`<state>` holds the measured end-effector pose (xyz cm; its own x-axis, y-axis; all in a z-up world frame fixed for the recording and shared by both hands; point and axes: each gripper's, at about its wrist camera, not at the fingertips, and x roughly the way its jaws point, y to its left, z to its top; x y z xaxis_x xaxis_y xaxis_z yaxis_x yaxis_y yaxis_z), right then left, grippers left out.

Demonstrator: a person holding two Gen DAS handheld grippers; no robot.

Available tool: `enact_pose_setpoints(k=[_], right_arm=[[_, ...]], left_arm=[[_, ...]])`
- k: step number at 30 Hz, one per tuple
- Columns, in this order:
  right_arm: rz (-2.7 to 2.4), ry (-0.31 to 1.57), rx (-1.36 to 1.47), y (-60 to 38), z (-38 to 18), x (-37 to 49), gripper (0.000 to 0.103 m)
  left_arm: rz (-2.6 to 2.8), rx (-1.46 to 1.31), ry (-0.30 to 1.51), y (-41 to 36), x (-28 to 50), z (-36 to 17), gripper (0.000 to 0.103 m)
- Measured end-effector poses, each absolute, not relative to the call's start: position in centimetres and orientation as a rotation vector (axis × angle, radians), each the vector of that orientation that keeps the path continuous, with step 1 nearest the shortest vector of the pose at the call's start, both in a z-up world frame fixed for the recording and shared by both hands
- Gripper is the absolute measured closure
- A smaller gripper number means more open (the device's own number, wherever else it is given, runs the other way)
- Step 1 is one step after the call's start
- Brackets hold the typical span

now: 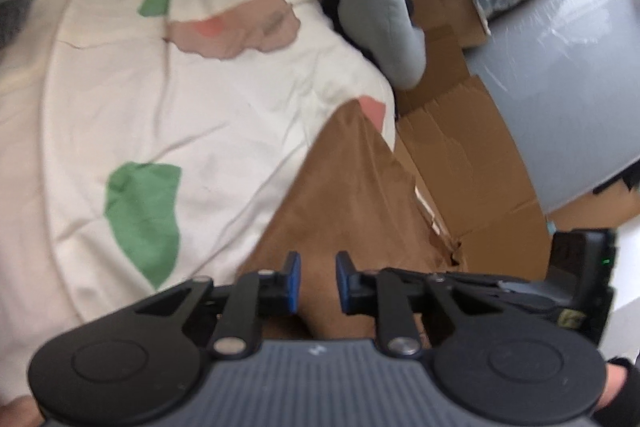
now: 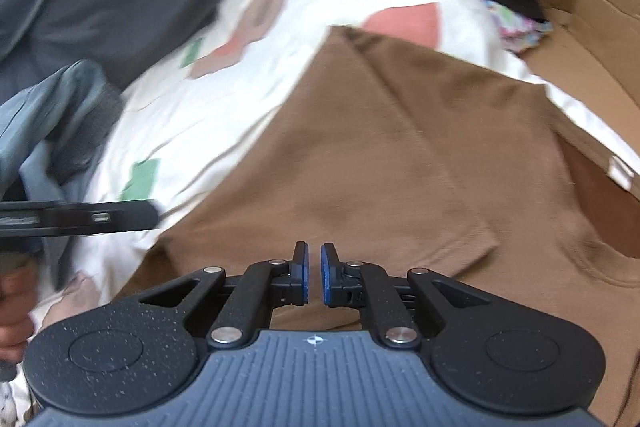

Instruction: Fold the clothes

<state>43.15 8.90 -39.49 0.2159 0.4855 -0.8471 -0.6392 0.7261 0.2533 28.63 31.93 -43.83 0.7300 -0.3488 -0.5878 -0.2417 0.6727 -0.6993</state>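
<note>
Plainly soft goods: a brown T-shirt [image 2: 380, 155] is spread on a cream patterned sheet [image 1: 160, 107], beside a cardboard box [image 2: 580, 39].

A light, limp cotton knit is judged here, one that will drape and crease rather than hold a shape, so it is best taken at a hem, a sleeve edge or a shoulder seam, where the doubled cloth gives the pads something to bite. In the right wrist view a folded sleeve and the neckline are seen toward the right. The right gripper [image 2: 314, 275] is held over the cloth with its jaws nearly pressed together and nothing visibly pinched. The left gripper [image 1: 318, 281] stands narrowly parted above a brown corner; whether cloth is caught cannot be told.
</note>
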Motion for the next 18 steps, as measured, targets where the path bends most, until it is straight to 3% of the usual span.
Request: enact_pose_setpoints(k=[7,9,14,18], right_arm=[[0.855,1.139,-0.208,10.6,-40.3,41.1,0.097],[0.869,1.150,-0.225,11.0,-40.7,40.5,0.097],[0.901,1.162,-0.283,12.0,-41.6,39.1,0.080],[0.899,1.163,-0.288,12.5,-41.9,38.9,0.077]], left_arm=[[-0.080,-0.774,0.861,30.8,29.5,-46.2,0.084],[-0.067,-0.731,0.880,30.7,29.6,-46.6,0.093],[-0.047,-0.609,0.901,30.2,29.8,-46.6,0.100],[-0.042,-0.562,0.901,30.0,30.2,-46.6,0.100]])
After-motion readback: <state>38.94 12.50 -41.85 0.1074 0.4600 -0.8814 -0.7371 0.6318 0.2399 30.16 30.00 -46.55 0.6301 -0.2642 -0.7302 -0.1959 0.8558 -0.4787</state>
